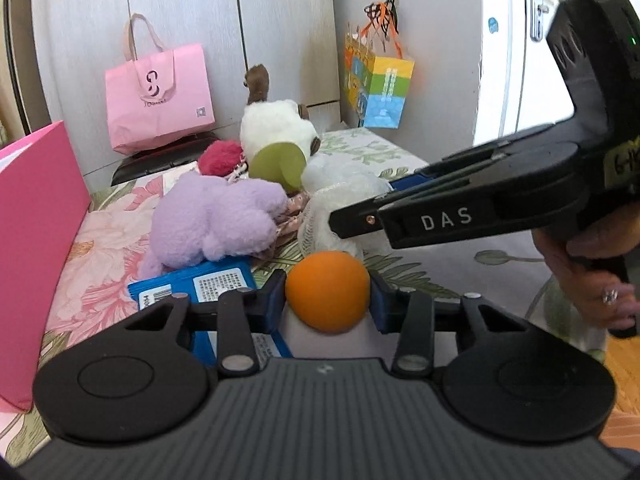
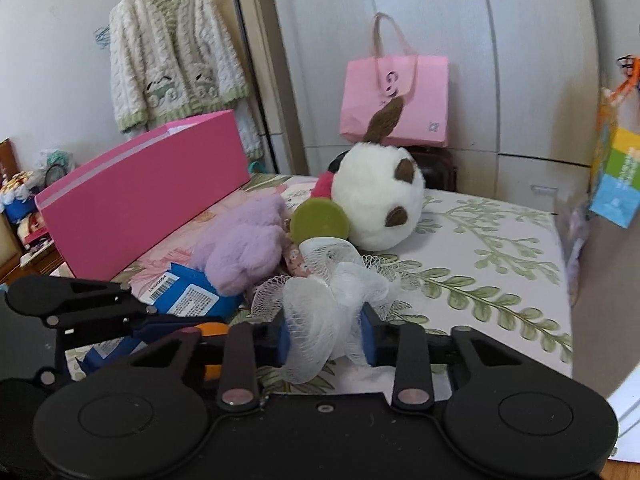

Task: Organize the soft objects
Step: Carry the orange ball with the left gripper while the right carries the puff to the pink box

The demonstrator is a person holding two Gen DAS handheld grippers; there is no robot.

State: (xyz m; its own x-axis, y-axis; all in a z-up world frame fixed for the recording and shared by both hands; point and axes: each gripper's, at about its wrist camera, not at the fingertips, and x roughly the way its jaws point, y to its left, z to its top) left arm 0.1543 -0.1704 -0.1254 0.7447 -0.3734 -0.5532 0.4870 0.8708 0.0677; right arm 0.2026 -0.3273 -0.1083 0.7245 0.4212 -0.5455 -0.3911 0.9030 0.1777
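Two handheld grippers work a floral-sheeted bed (image 2: 500,248) strewn with soft things: one orange ball (image 1: 327,292), one white mesh bath pouf (image 2: 324,312), one lilac plush (image 1: 216,220), one white-and-brown plush (image 2: 378,196), one green disc (image 2: 319,220). The left gripper (image 1: 328,300) brackets the smooth, matte ball, though contact cannot be told. The right gripper (image 2: 326,338) is clamped on the bunched, netted pouf. "DAS" is printed on its arm. One pink box (image 2: 148,200) stands behind.
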